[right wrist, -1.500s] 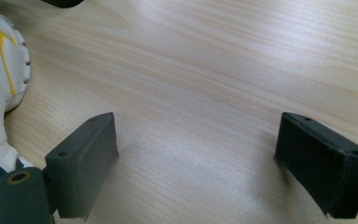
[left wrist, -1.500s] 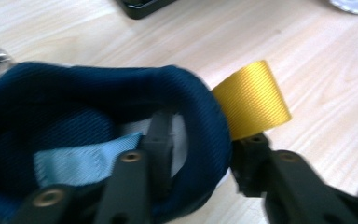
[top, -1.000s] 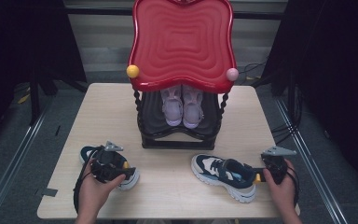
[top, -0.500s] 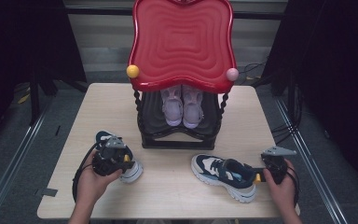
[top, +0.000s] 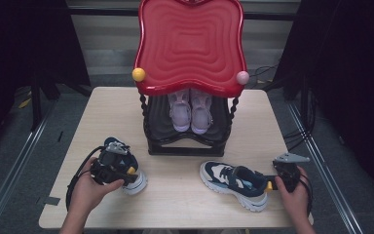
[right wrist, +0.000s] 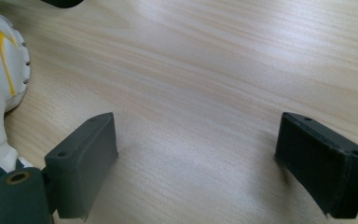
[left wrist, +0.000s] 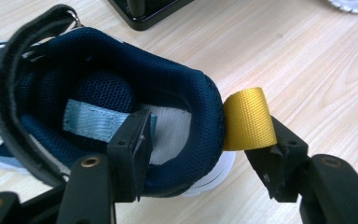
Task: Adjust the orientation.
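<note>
A navy and white sneaker (left wrist: 98, 88) lies at the table's front left, its white heel sole (top: 137, 184) peeking out under my left gripper (top: 129, 174). The left gripper (left wrist: 205, 154) straddles the heel: one jaw is inside the shoe, the other outside behind the yellow pull tab (left wrist: 248, 120). Its jaws have just been opening and do not press on the heel between them. The matching sneaker (top: 233, 181) lies at the front right. My right gripper (top: 283, 181) stands open beside its heel, with bare wood between the jaws of the right gripper (right wrist: 196, 154).
A black shoe rack (top: 190, 144) with a red wavy top (top: 191, 44) stands mid-table, a pale lilac pair of shoes (top: 191, 112) on its shelf. A yellow ball (top: 138, 74) and a pink ball (top: 242, 77) sit on the top's corners. The table edge (top: 175, 225) is close to both hands.
The left sneaker has turned from lying sideways to pointing away, its heel now under the left gripper, which shifted slightly right. The right hand and its sneaker have not moved.
</note>
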